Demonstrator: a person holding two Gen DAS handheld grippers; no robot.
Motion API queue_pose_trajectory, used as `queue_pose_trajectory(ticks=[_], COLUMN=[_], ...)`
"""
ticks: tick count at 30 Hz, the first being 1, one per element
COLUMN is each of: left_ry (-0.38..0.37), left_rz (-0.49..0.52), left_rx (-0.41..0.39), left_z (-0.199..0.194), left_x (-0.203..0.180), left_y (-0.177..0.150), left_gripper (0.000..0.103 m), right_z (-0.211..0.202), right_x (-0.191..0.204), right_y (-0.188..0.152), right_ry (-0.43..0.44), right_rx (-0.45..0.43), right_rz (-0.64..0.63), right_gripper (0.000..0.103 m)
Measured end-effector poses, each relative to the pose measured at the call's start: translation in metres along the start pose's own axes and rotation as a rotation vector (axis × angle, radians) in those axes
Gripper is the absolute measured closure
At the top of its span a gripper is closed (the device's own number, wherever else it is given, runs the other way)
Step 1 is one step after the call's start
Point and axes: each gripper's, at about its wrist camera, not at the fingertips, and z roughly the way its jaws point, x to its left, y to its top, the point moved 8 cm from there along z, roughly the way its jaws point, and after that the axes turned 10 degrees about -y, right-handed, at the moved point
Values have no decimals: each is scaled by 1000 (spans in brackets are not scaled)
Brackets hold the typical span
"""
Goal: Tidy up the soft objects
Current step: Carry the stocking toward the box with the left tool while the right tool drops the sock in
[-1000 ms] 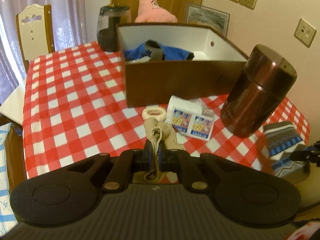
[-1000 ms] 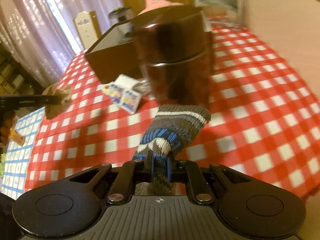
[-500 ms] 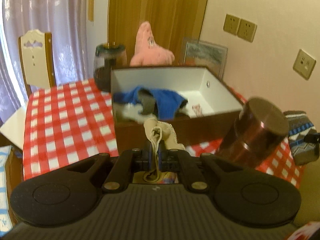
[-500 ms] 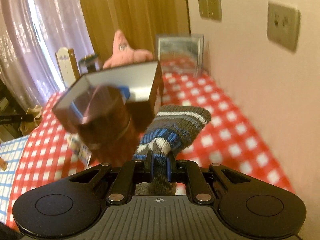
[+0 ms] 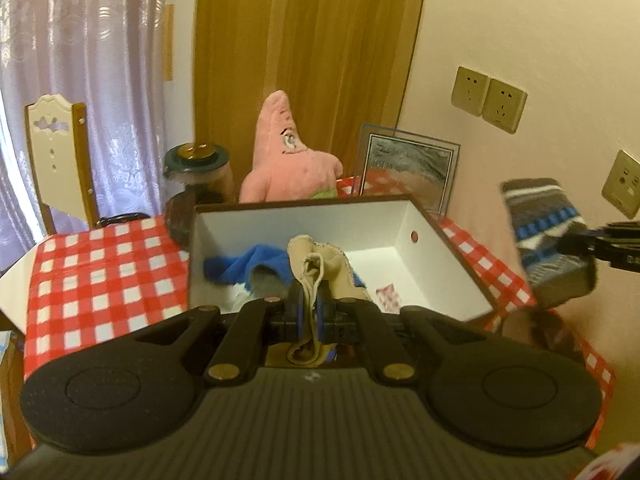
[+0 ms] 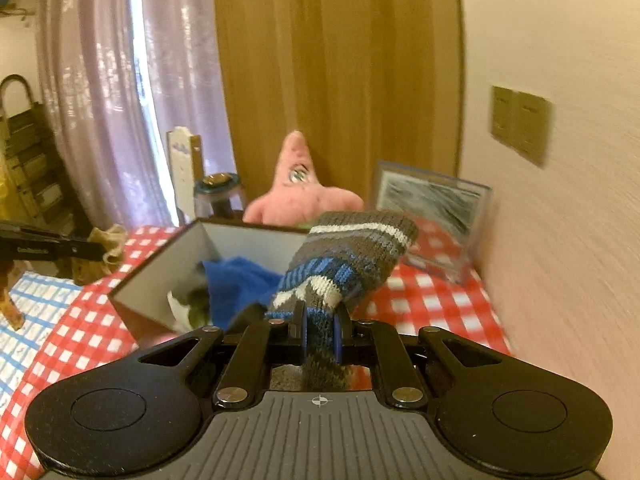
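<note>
Beige sock (image 5: pixel 316 268) pinched in my left gripper (image 5: pixel 310 312) hangs over the box (image 5: pixel 460 256) at my twelve o'clock; my right gripper (image 6: pixel 320 336) clamps the striped sock (image 6: pixel 348 256), box at eleven. I'd lower each inside the walls before letting go, so neither drapes over the rim.

My left gripper (image 5: pixel 309 312) is clamped on a beige sock (image 5: pixel 316 268), which stands up between the blue pads, and I see it in front of the open brown box (image 5: pixel 456 256) with white inner walls, where a blue cloth (image 5: pixel 256 266) lies at the left. At the right edge the right gripper (image 5: pixel 576 242) pinches a grey, blue and white striped knit sock (image 5: pixel 548 236) in the air beside the box. Behind the box, on the red checked tablecloth (image 5: pixel 104 276), I see a pink starfish plush (image 5: pixel 288 160), a dark-lidded jar (image 5: pixel 196 184) and a framed picture (image 5: pixel 412 168) leaning at the wall.
</note>
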Motion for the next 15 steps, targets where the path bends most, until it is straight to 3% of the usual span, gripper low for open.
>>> queue_pose_trajectory(ticks=[6, 15], left_ry=[-13, -20], left_rz=[1, -18], left_rx=[15, 71], left_z=[41, 100], left_x=[-6, -2], left_y=[17, 30], left_gripper=[98, 98], right_z=[63, 134], right_x=[9, 22], right_y=[20, 19], right_ry=[83, 158], right_rx=[35, 98], right_rz=[-42, -67], right_gripper=[91, 91])
